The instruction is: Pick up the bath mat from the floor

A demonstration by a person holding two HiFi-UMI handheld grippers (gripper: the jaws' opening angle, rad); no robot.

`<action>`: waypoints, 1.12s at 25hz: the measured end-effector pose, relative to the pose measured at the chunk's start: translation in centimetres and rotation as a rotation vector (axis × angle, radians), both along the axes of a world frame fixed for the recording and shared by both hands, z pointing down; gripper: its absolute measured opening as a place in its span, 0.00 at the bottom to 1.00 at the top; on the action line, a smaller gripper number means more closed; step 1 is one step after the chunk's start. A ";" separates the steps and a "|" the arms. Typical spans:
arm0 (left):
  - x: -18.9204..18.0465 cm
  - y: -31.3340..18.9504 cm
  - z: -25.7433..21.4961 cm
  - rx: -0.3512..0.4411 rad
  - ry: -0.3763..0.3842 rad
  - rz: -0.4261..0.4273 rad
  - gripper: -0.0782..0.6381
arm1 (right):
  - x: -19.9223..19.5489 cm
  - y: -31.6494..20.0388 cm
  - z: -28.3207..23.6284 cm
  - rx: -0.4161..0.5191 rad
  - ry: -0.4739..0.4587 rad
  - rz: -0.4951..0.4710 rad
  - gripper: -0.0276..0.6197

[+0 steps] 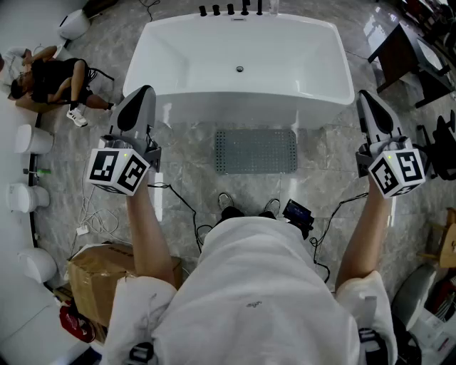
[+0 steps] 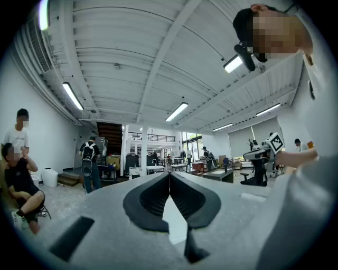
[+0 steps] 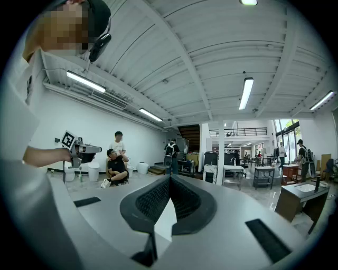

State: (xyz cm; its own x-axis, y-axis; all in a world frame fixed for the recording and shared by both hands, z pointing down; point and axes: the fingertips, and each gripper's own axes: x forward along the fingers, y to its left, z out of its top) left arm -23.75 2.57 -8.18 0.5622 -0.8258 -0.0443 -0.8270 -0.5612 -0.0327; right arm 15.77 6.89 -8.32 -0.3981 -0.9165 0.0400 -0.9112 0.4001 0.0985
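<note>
Before the white bathtub [image 1: 214, 107], we stand on the grey marbled floor [image 1: 328, 153] with an arm stretched out to either side and a gripper in each hand. Seen from above, our left gripper [image 1: 144, 94] shows at the tub's near left corner and our right gripper [image 1: 365, 98] at its near right corner. Both point level, out toward the room beyond the tub. Each pair of jaws is pressed together tip to tip, with nothing between them.

The bath mat [image 1: 256, 150], grey-green and dotted with small holes, lies flat on the floor just beside the tub's near wall, about midway along it. It sits between the two grippers and is touched by neither.

Black cables [image 1: 187, 207] trail across the floor on our side of the mat, and a small black device [image 1: 297, 212] rests near them. Dark taps [image 1: 230, 10] stand in a row on the tub's far rim. Left of the tub is a seated person in dark clothes [image 1: 53, 80], and nearer to us on that side stands a cardboard box [image 1: 100, 274]. Right of the tub is a dark table [image 1: 399, 50].
</note>
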 end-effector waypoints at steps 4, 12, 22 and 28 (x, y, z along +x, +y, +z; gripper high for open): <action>0.5 0.2 0.0 0.004 0.000 0.005 0.13 | 0.2 0.2 -0.1 0.011 0.002 0.012 0.05; 2.7 0.2 -0.2 0.000 -0.012 0.026 0.13 | 1.1 0.1 -0.1 0.021 -0.031 0.035 0.05; 7.3 3.1 1.5 -0.027 -0.021 0.026 0.13 | 5.2 2.2 2.7 -0.011 -0.080 0.033 0.06; 9.2 4.8 2.9 -0.053 -0.026 0.003 0.13 | 6.6 3.3 5.4 -0.054 -0.084 -0.002 0.06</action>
State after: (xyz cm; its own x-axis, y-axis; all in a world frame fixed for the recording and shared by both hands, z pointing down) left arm -14.60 7.35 -5.31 0.5650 -0.8250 0.0135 -0.8246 -0.5652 -0.0241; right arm 22.39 10.17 -2.89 -0.4039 -0.9131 0.0553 -0.9145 0.4046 0.0001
